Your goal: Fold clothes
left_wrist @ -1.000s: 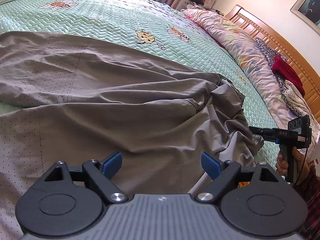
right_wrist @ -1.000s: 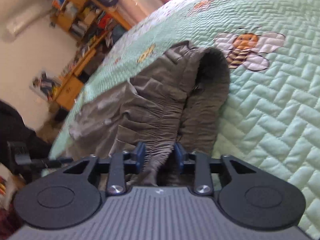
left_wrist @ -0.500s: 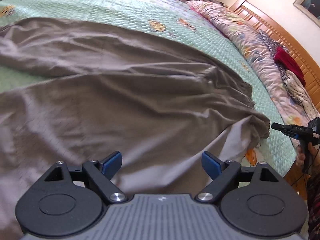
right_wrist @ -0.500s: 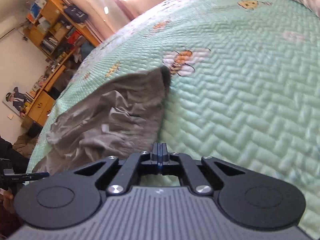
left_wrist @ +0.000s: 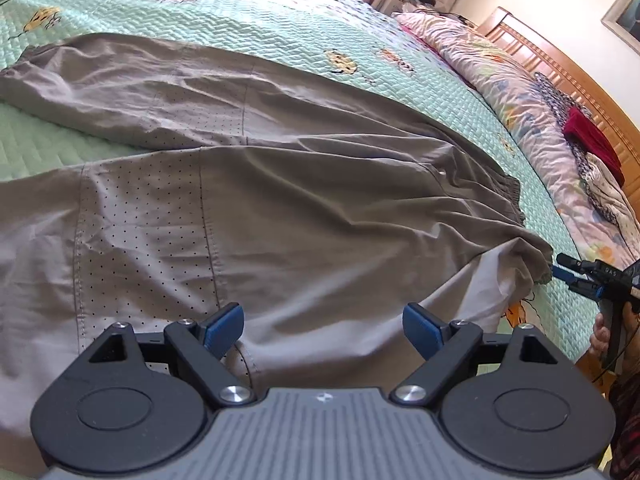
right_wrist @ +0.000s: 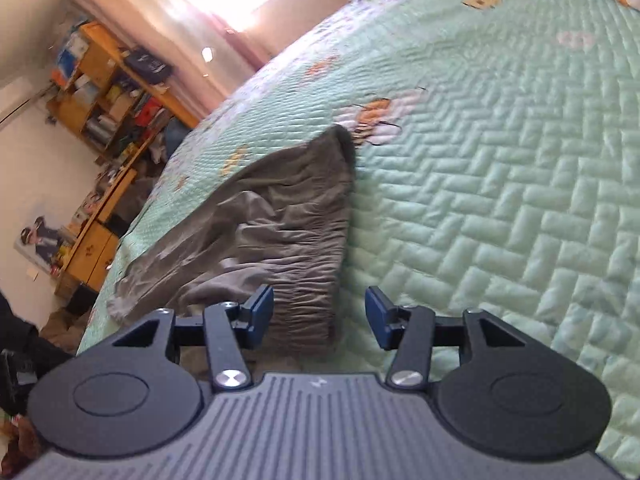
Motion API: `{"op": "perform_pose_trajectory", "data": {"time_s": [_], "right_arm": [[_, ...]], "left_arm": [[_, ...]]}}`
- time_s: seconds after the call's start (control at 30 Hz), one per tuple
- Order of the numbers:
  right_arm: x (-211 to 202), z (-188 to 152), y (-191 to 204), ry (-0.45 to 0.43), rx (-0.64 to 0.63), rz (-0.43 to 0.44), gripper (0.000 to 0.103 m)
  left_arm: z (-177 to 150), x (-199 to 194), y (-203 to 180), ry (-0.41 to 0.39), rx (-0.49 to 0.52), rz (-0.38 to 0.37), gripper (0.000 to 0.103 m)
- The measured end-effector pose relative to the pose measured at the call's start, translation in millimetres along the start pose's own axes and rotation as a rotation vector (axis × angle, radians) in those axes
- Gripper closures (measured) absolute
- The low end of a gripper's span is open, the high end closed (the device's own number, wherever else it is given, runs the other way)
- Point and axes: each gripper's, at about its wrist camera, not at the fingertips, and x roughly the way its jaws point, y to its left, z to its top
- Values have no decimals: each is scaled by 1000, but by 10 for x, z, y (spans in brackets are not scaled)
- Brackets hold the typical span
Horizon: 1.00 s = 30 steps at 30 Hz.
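Grey trousers [left_wrist: 320,208] lie spread across a green quilted bedspread [left_wrist: 280,28], both legs running left and the elastic waistband at the right. My left gripper [left_wrist: 323,328] hovers open over the nearer leg, nothing between its blue pads. In the right wrist view the gathered waistband of the trousers [right_wrist: 288,216] reaches down between the jaws of my right gripper [right_wrist: 320,314], which are opening; the pads stand clear of the cloth. From the left wrist view, the right gripper [left_wrist: 564,270] sits at the waistband's near corner, held by a hand [left_wrist: 600,336].
A floral duvet [left_wrist: 500,80] with a red garment [left_wrist: 592,140] lies along the wooden headboard [left_wrist: 560,76] at the far right. Cluttered wooden shelves [right_wrist: 104,92] stand beyond the bed's left side. The bedspread [right_wrist: 500,200] stretches bare to the right of the waistband.
The right jaws, clamped on the bunched waistband a second ago, let go, shut fully and have now parted. The waistband now lies pulled out flatter. The left gripper drifted over the trousers, still open.
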Motion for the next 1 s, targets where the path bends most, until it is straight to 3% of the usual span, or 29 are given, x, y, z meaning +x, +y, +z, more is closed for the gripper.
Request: {"op": "perform_pose_trajectory", "data": {"time_s": [0.23,0.37,0.4,0.43,0.5,0.57,0.67,0.77,0.83,0.9,1.0], "right_arm": [[157,30,14,39,20,213,52],[329,98,89,104,-27,246,54],[385,111,114,122,-46,249,62],[439,111,150,138,-74,252,77],[537,91,261,182,-144,236,94],[518,51,406,231,-223,225,95],[242,112,488,287,-299,277,96],[-74,375,194,214,-290,81,96],[-164,457,12,219,-261,-10,95],[-185,407,-44,263,-236,-25,91],[-313,313,-65,235,-182,-75,85]], "left_arm": [[23,29,-63,4,2,22,15],[34,24,-111,2,12,25,15],[34,28,-120,4,15,28,15],[33,31,-129,7,18,30,15],[23,43,-132,18,22,37,15],[11,65,-122,36,29,51,15],[-23,52,-65,49,36,87,15],[-75,15,20,64,39,82,15],[-106,6,70,79,49,81,15],[-135,-14,133,87,51,78,15],[-169,-93,239,83,43,63,15]]}}
